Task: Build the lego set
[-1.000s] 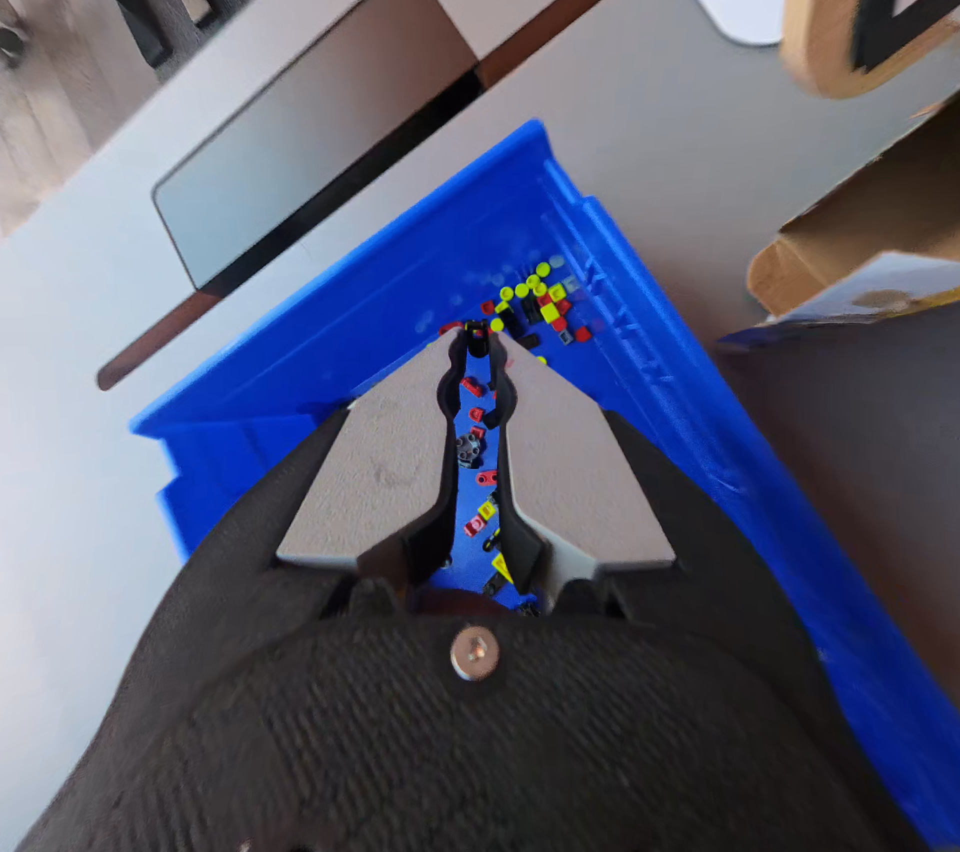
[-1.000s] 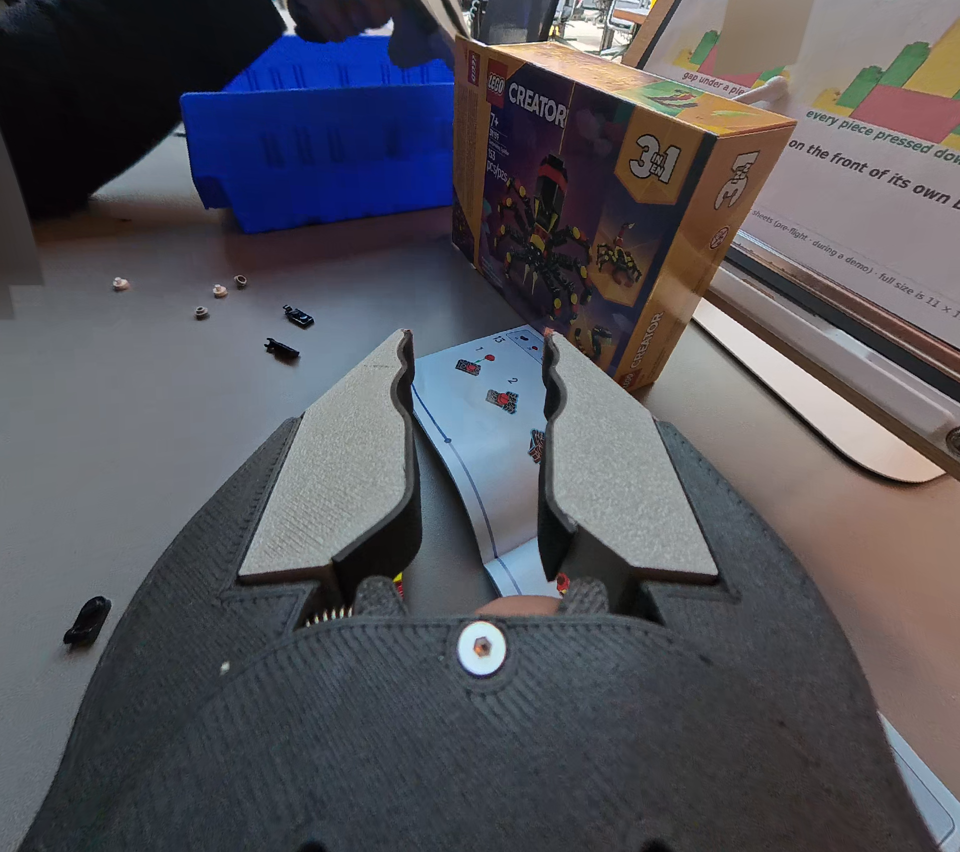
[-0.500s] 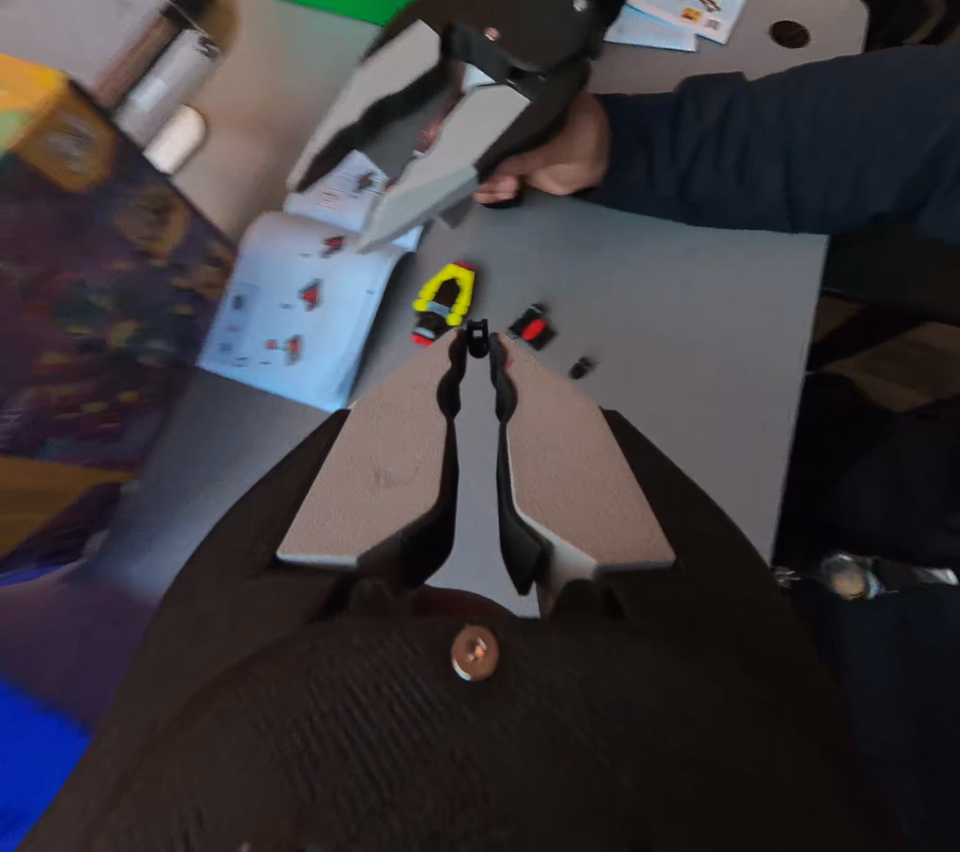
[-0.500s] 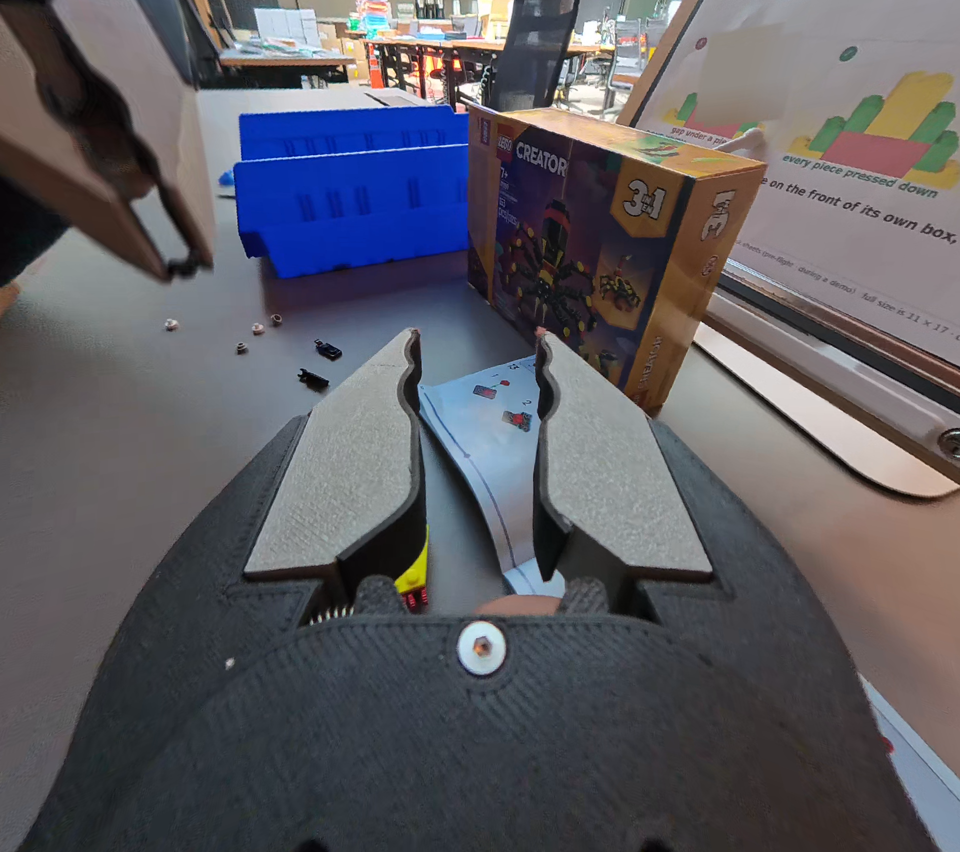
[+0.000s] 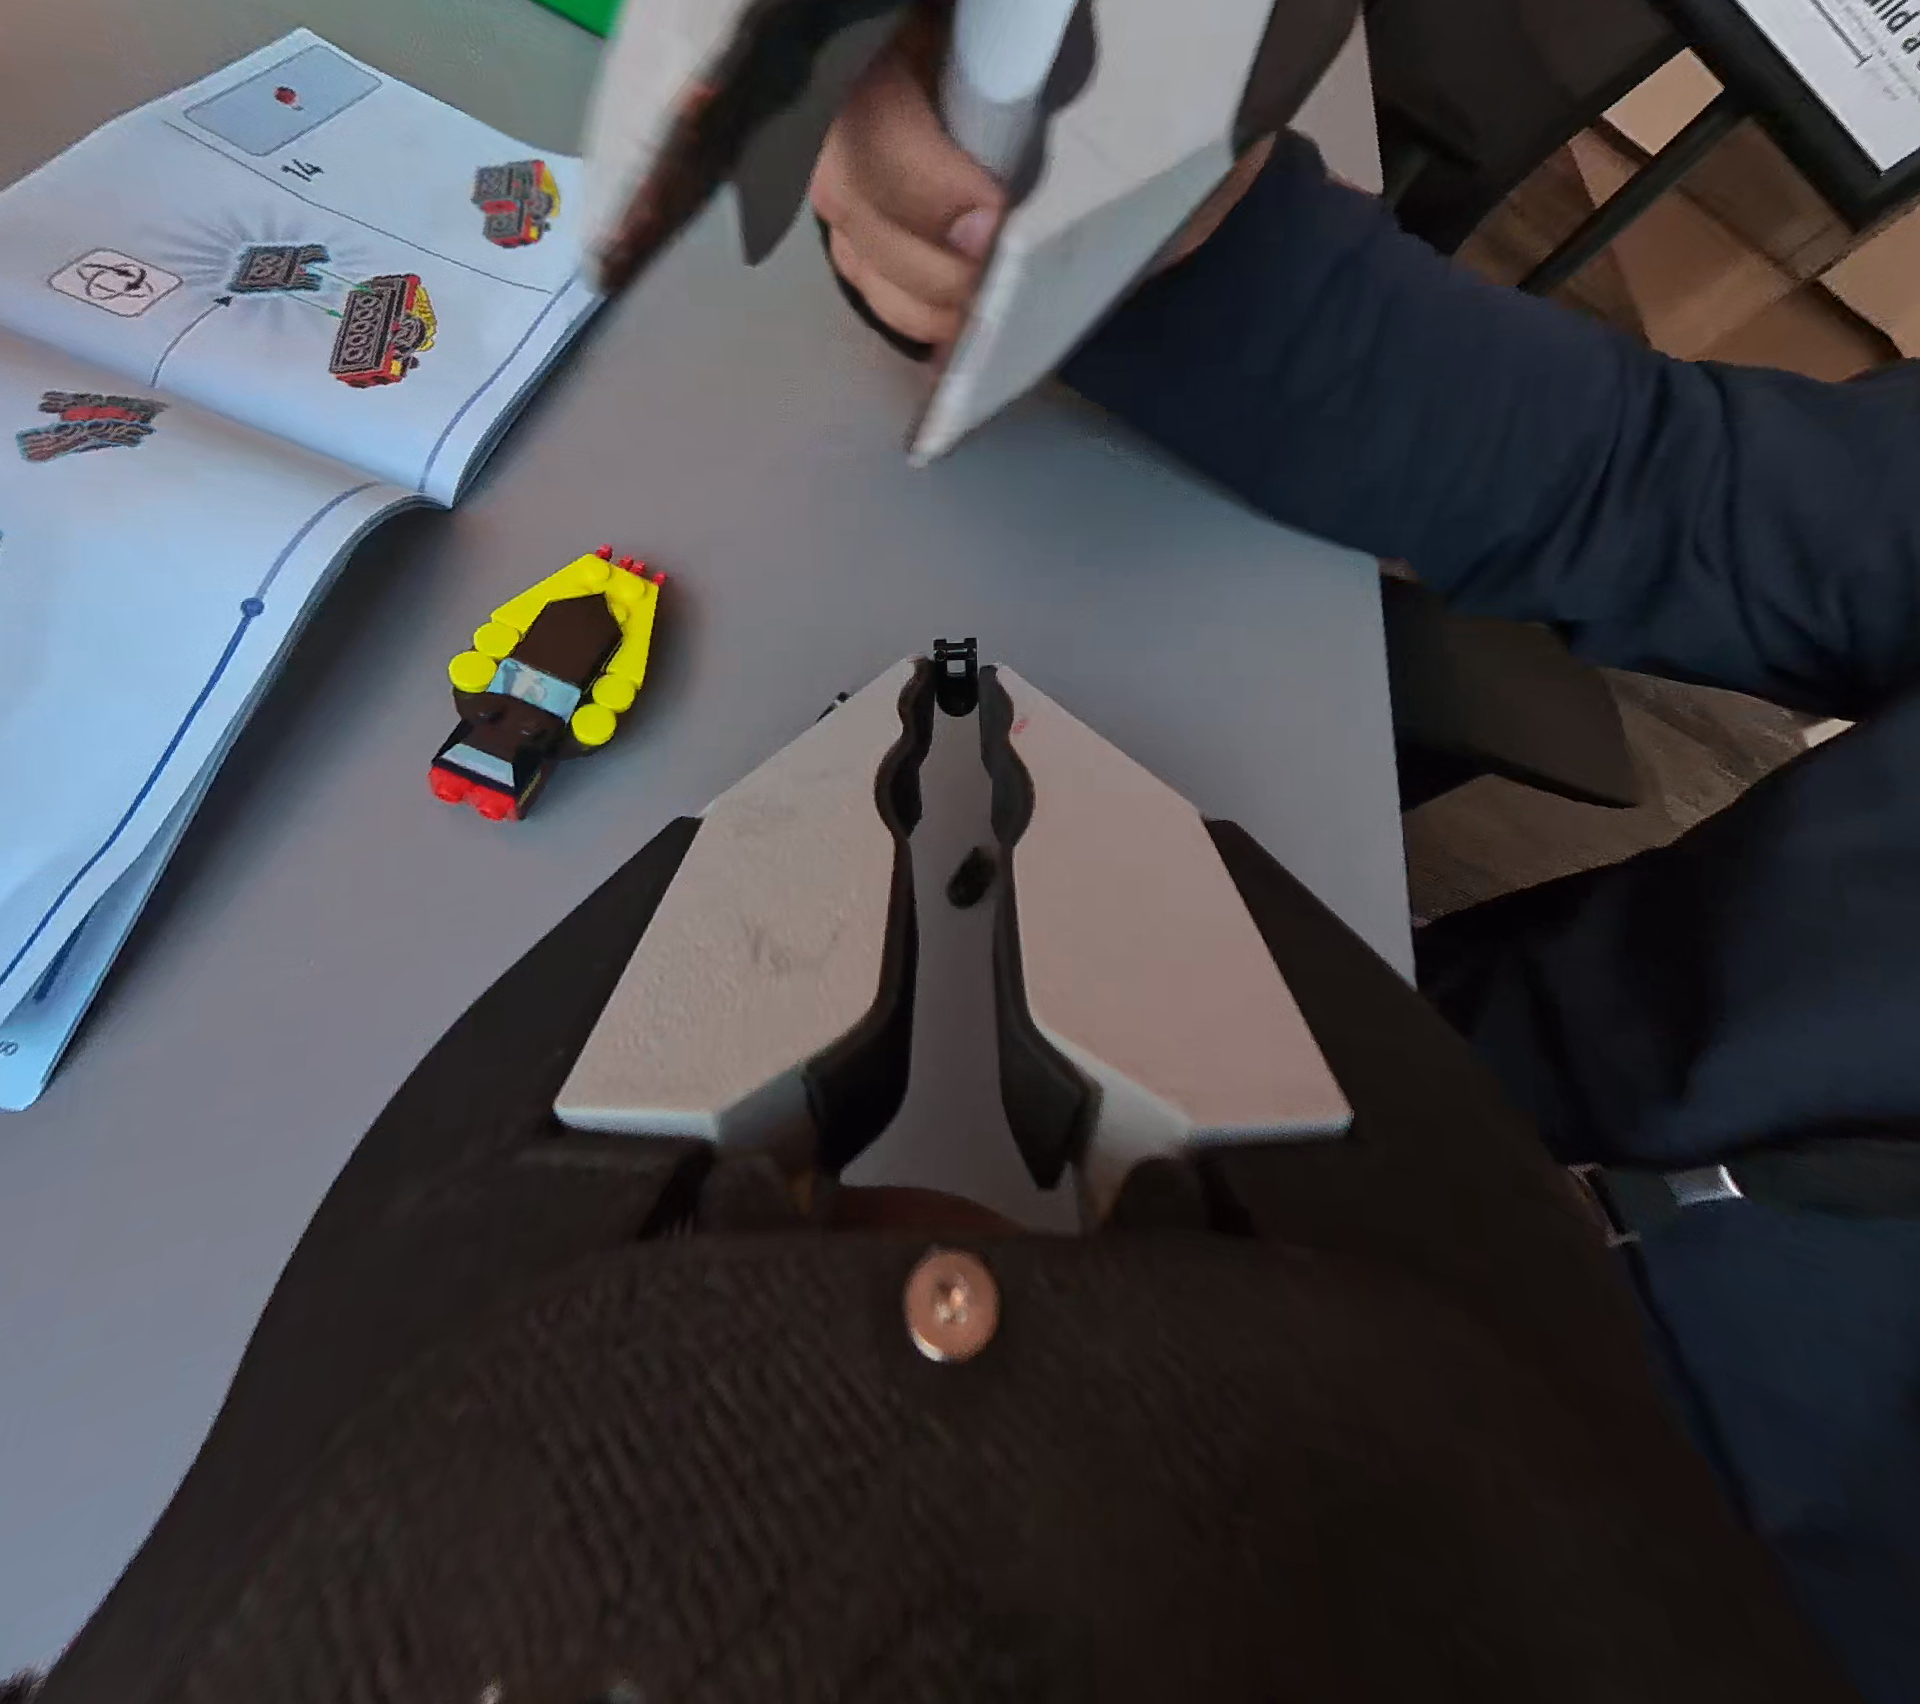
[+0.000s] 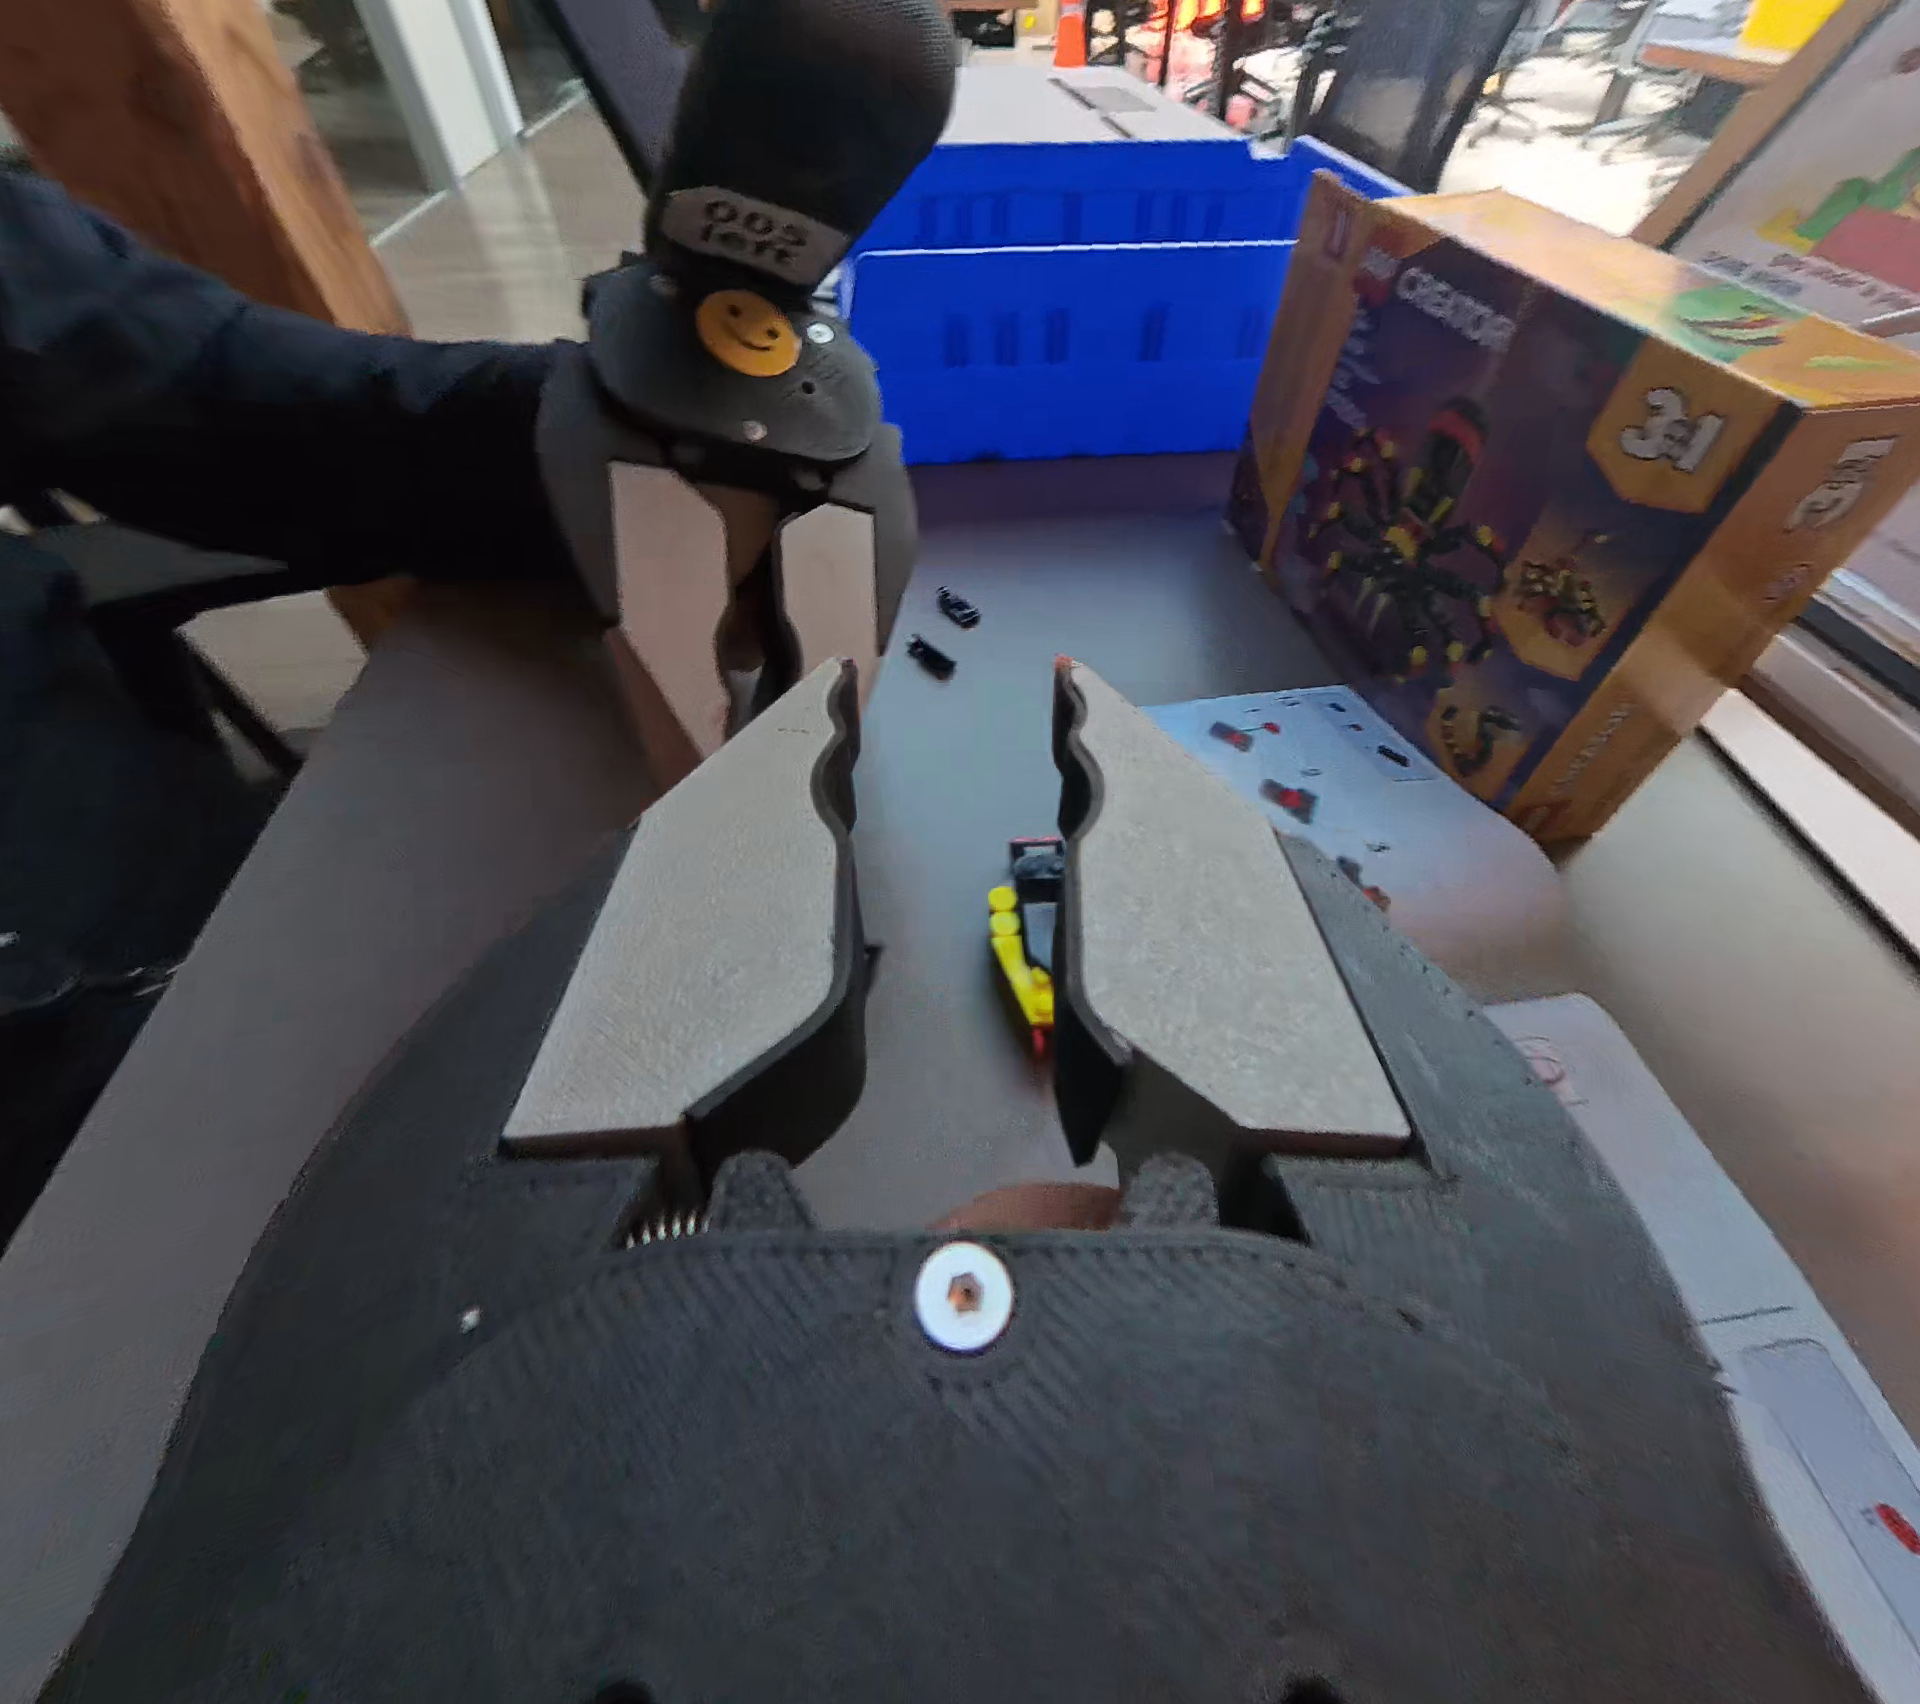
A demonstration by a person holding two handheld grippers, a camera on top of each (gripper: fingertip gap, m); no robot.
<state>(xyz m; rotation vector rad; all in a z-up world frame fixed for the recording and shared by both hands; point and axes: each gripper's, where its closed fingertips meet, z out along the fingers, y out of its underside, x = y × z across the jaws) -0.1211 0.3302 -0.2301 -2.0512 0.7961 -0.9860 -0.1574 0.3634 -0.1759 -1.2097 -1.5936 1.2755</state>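
My left gripper (image 5: 954, 696) is shut on a small black clip piece (image 5: 954, 665) that sticks out past its tips, above the grey table (image 5: 1091, 574). A partly built model (image 5: 551, 683) in yellow, black and red lies on the table to the left of the tips. My right gripper (image 6: 956, 683) is open and empty above the table, and the model (image 6: 1023, 937) shows on the table between its fingers. In the right wrist view the left gripper's body (image 6: 748, 407) hangs at the left, its tips hidden behind my right finger.
An open instruction booklet (image 5: 208, 428) lies left of the model. A blue bin (image 6: 1070, 345) and the set's box (image 6: 1538, 511) stand at the back. Two small black pieces (image 6: 940, 631) lie on the table ahead. Another black piece (image 5: 969, 877) lies under the left fingers. Across from one pair of fingers to the other is roughly 7 cm.
My left gripper has come from over the blue bin to the table beside the model, still shut on the black piece. My right gripper has narrowed somewhat and moved over the model.
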